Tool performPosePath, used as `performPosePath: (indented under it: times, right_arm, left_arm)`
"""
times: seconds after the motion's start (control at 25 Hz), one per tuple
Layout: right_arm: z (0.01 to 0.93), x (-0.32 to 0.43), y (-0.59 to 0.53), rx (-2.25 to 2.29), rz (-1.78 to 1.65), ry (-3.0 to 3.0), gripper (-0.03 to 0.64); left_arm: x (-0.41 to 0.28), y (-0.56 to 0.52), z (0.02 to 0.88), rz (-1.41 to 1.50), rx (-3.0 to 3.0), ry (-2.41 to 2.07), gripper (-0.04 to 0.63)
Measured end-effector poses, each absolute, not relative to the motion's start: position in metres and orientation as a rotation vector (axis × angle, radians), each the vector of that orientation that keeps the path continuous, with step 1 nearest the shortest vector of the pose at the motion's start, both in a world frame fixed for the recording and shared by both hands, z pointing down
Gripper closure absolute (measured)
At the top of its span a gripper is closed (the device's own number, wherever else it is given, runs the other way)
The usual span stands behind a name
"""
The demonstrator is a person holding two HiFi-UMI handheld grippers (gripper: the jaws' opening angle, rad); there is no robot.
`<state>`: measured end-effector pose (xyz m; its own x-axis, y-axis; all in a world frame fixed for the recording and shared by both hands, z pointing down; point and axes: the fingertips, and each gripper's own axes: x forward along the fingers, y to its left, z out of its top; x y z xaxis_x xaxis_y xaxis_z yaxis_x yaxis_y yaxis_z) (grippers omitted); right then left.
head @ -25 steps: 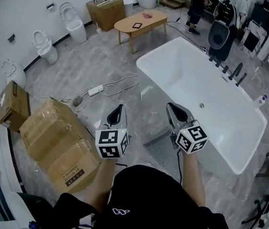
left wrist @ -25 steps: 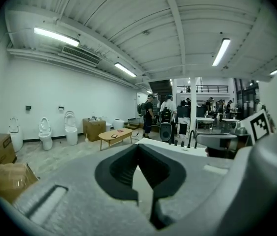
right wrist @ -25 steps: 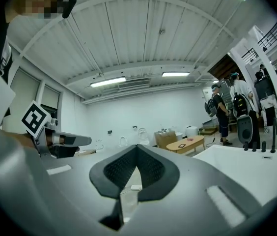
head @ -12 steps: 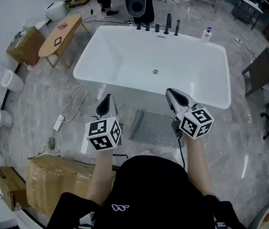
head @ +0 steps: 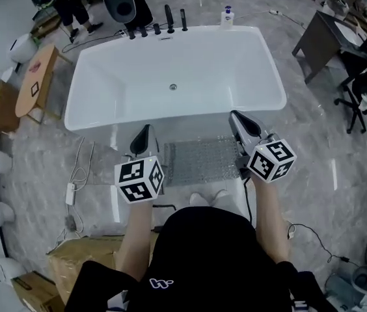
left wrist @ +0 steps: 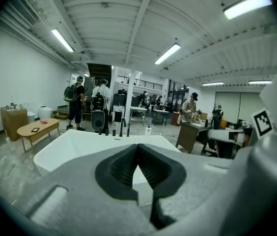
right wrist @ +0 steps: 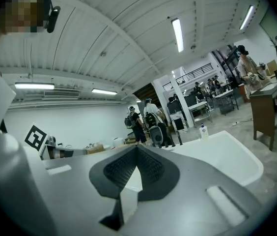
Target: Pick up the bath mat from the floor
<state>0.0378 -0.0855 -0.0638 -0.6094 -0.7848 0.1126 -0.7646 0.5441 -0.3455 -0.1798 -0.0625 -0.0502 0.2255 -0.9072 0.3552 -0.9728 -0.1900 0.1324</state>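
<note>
The bath mat (head: 200,161) is a grey textured rectangle lying flat on the marble floor, just in front of the white bathtub (head: 99,117). In the head view my left gripper (head: 144,135) hangs over the mat's left edge and my right gripper (head: 237,119) over its right edge, both well above the floor. Both are shut with nothing in them. In the left gripper view the gripper (left wrist: 138,146) points roughly level across the bathtub (left wrist: 74,144). The right gripper view shows the gripper (right wrist: 137,149) aimed over the bathtub (right wrist: 227,156) too. The mat is hidden in both gripper views.
Black taps (head: 157,28) and a bottle (head: 226,15) stand at the tub's far rim. A cable with a power strip (head: 71,194) and cardboard boxes (head: 86,265) lie at the left. A wooden table (head: 37,83), a desk (head: 320,41), a chair (head: 366,77) and people (head: 73,2) surround the tub.
The person has turned, so the tub and mat have swung from the right to straight ahead. Both grippers came round with the turn and now flank the mat. Their jaws stayed shut.
</note>
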Motion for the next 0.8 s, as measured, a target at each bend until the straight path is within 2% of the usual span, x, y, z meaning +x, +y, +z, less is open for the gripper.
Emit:
performPosePath:
  times: [0.24, 0.6, 0.8]
  right_arm:
    - [-0.008, 0.072, -0.066, -1.472, -0.750, 2.698, 0.611]
    - [0.089, 0.108, -0.079, -1.490, -0.995, 2.738, 0.611]
    - [0.189, 0.112, -0.074, -1.460, -1.190, 2.727, 0.611]
  left_arm:
    - [-0.199, -0.042, -0.005, 0.390, 2.057, -1.753, 0.595]
    - [-0.176, -0.062, 0.079, 0.606, 1.998, -1.639, 0.595]
    - [-0.164, -0.068, 0.177, 0.699, 1.935, -1.511, 0.595]
